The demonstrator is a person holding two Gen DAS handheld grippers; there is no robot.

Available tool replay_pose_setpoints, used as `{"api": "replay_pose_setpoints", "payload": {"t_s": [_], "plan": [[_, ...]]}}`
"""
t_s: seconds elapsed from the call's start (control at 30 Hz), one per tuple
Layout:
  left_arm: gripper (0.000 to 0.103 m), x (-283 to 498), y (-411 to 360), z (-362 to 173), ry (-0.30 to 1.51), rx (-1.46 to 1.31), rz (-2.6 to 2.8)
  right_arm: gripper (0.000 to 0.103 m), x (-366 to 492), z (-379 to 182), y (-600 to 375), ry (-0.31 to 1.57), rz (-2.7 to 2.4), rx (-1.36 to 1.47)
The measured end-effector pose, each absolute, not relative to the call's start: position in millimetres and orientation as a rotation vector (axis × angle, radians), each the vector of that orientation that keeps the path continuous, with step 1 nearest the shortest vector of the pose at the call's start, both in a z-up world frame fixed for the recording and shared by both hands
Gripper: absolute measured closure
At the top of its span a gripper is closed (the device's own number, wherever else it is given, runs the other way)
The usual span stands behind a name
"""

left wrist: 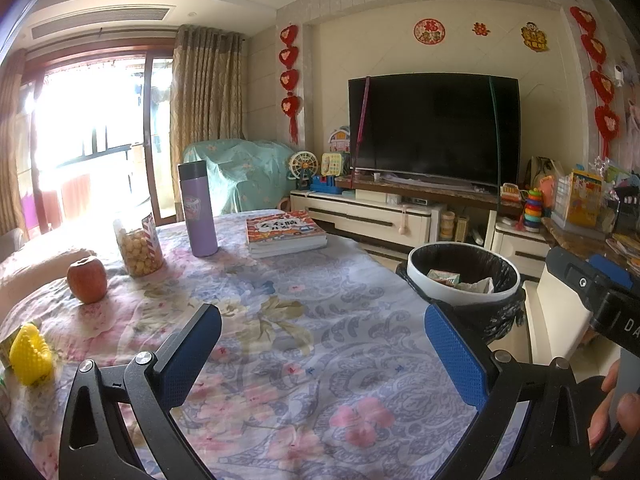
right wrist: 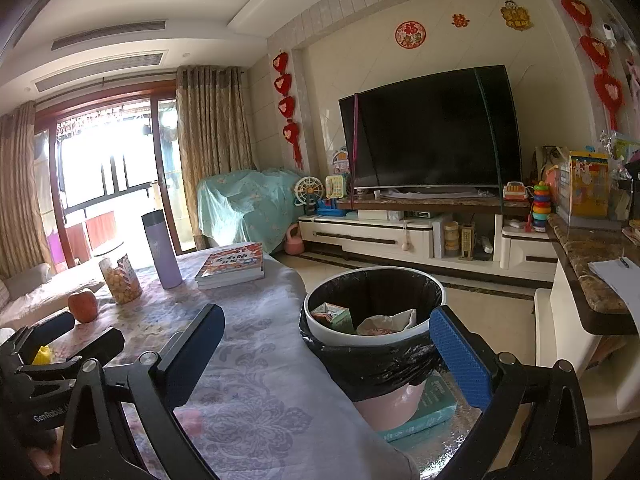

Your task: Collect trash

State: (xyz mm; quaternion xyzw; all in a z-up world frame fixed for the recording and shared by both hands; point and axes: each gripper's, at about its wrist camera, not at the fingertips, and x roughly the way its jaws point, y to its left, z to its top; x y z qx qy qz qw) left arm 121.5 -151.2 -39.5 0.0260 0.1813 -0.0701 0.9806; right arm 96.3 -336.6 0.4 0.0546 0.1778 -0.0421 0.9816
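Note:
A white trash bin with a black liner stands off the table's right edge; it also shows in the right wrist view holding a green carton and crumpled paper. A yellow crumpled piece lies at the table's left edge, also seen small in the right wrist view. My left gripper is open and empty above the floral tablecloth. My right gripper is open and empty, near the bin's rim at the table's right edge.
On the table stand an apple, a snack jar, a purple flask and stacked books. A TV on a low cabinet stands beyond. A stone counter is to the right.

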Motion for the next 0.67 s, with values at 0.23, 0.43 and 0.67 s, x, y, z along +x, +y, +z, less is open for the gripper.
{"api": "replay_pose_setpoints", "payload": {"t_s": [0.23, 0.43, 0.67], "plan": [[0.001, 122, -151, -40, 0.364, 0.053, -0.142, 0.0, 97, 2, -334, 0.356, -0.085, 0.112], [0.001, 123, -151, -41, 0.367, 0.053, -0.143, 0.0, 99, 2, -332, 0.363, -0.08, 0.117], [0.001, 125, -144, -45, 0.373, 0.043, -0.137, 0.0, 107, 0, -327, 0.385, -0.064, 0.128]]}}
